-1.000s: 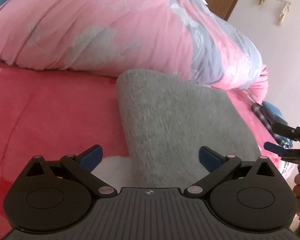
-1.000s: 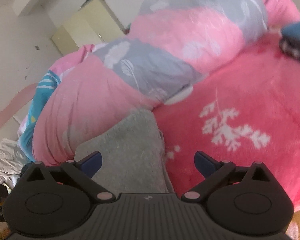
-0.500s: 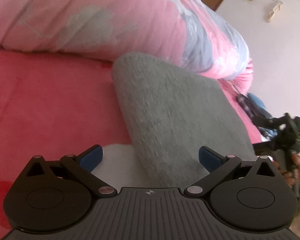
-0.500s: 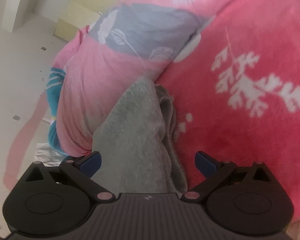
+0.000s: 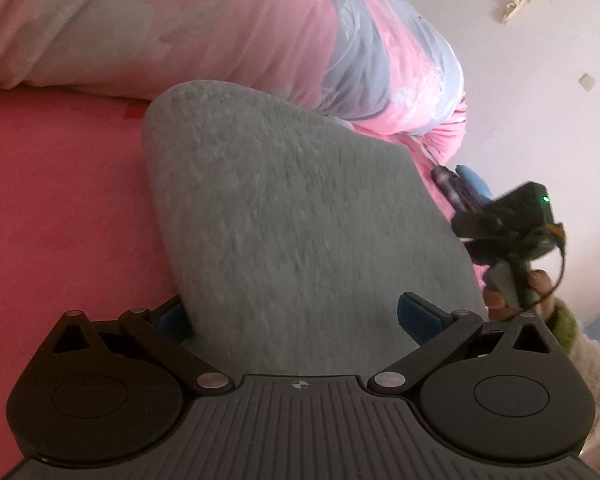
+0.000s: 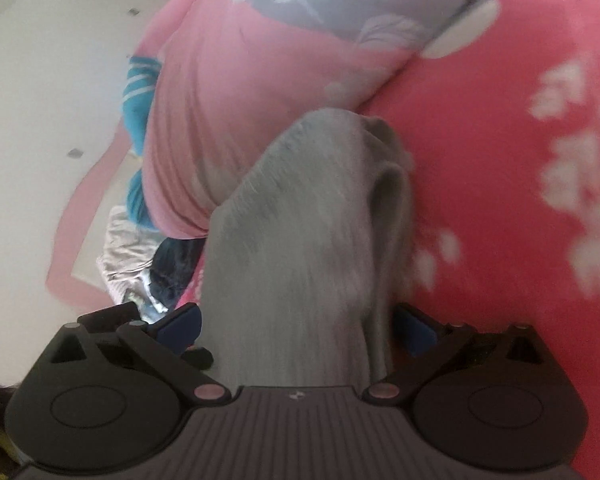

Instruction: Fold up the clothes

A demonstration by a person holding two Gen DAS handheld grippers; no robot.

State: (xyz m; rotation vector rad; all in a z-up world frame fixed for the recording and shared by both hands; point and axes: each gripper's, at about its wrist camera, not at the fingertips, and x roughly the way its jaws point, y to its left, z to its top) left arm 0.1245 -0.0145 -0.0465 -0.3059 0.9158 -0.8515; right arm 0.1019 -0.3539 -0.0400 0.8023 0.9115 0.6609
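**Grey garment between both sets of fingers**

On the red bed cover (image 5: 60, 200), a folded grey garment (image 5: 292, 216) lies with its long axis running away from both cameras toward the pink quilt (image 5: 180, 28) heaped behind it. Its near end sits between the fingers of the left gripper (image 5: 296, 316), whose blue pads stand wide apart: the left pad is half hidden behind the cloth's edge, the right one shows clear beside it. Nothing is pinched there. The right gripper (image 6: 296, 324) straddles the other near corner in the same way, its fingers also spread, with the garment (image 6: 312, 240) bulging up between them and its layered fold edge turned toward the white-patterned side of the bed. Whether the pads touch the fabric cannot be told; neither has closed on it.

From the left wrist view, the right gripper (image 5: 504, 220) is seen held in a hand (image 5: 516, 288) just off the garment's right side, tilted inward. Both hands look equally near, so the coming move probably calls for closing both on the near edge together.
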